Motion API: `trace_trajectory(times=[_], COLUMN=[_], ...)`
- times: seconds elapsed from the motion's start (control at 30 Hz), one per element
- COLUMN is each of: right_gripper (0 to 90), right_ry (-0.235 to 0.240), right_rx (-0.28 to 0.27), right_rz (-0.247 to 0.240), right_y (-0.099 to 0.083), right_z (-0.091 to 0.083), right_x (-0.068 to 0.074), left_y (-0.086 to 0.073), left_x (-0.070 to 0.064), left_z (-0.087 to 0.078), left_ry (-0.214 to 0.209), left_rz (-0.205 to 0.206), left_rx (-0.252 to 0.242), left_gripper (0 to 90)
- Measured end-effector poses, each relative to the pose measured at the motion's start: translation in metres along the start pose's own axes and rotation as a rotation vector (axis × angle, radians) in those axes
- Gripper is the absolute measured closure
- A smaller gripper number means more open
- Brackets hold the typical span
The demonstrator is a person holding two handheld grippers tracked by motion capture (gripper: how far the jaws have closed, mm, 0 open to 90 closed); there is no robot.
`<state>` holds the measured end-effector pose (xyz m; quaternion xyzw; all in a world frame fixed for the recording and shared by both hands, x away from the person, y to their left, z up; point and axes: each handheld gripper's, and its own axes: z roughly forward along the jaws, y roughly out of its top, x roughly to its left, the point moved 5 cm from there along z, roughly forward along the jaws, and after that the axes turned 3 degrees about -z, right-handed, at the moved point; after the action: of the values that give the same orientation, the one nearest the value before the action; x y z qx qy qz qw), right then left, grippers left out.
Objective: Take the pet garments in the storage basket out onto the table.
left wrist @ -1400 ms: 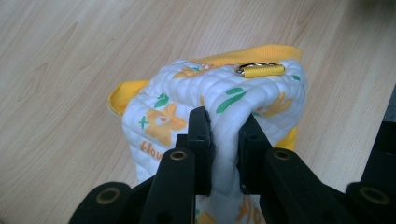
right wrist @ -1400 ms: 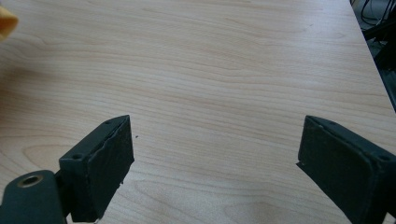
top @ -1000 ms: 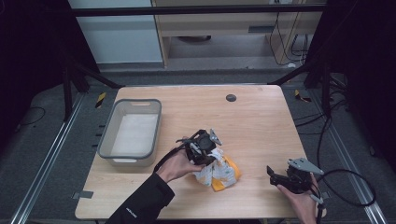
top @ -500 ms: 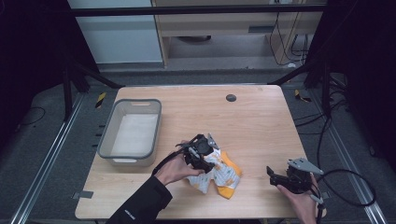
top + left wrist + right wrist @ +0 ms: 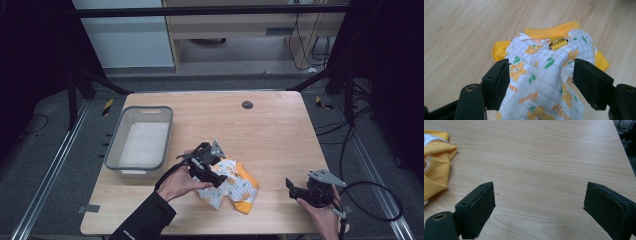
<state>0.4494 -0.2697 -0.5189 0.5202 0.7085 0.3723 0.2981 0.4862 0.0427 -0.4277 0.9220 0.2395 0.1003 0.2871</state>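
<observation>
Left gripper (image 5: 539, 75): fingers apart on both sides of the little flowery pet shirt (image 5: 549, 75), likely ready to pinch it | shirt: crumpled on the worktop (image 5: 280, 125), near the grey bin (image 5: 142, 142) | right gripper (image 5: 539, 207): fingers wide apart, holding nothing, waiting beside.

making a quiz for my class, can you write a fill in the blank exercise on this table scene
1. The left gripper has its jaws on either side of a quilted garment with ____ trim.
2. The right gripper hangs ____ over bare table.
3. The grey bin sits to the ____ of the garment in the high view.

Missing words: yellow; open; left
</observation>
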Motion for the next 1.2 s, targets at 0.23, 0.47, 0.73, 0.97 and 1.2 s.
trace_trajectory(times=[0.23, 0.47, 0.73, 0.97, 1.2], right_gripper=[9.8, 9.8, 9.6, 9.6, 9.5], right_ry=[-0.002, 0.0, -0.001, -0.001, -0.004], right_rx=[0.002, 0.006, 0.005, 0.003, -0.003], right_rz=[0.007, 0.007, 0.005, 0.005, 0.007], right_y=[0.0, -0.001, -0.001, -0.001, -0.001], right_z=[0.0, 0.0, 0.0, 0.0, -0.001], right_x=[0.0, 0.0, -0.001, 0.0, 0.0], left_y=[-0.006, -0.019, -0.041, -0.064, -0.093], left_x=[0.005, 0.009, 0.011, 0.015, 0.02], left_z=[-0.018, -0.032, -0.043, -0.055, -0.063], left_ry=[0.039, 0.069, 0.122, 0.186, 0.229], left_rz=[-0.043, -0.105, -0.163, -0.215, -0.262], left_rx=[-0.091, -0.18, -0.274, -0.352, -0.396], left_gripper=[23.9, 24.5, 25.8, 28.0, 31.0])
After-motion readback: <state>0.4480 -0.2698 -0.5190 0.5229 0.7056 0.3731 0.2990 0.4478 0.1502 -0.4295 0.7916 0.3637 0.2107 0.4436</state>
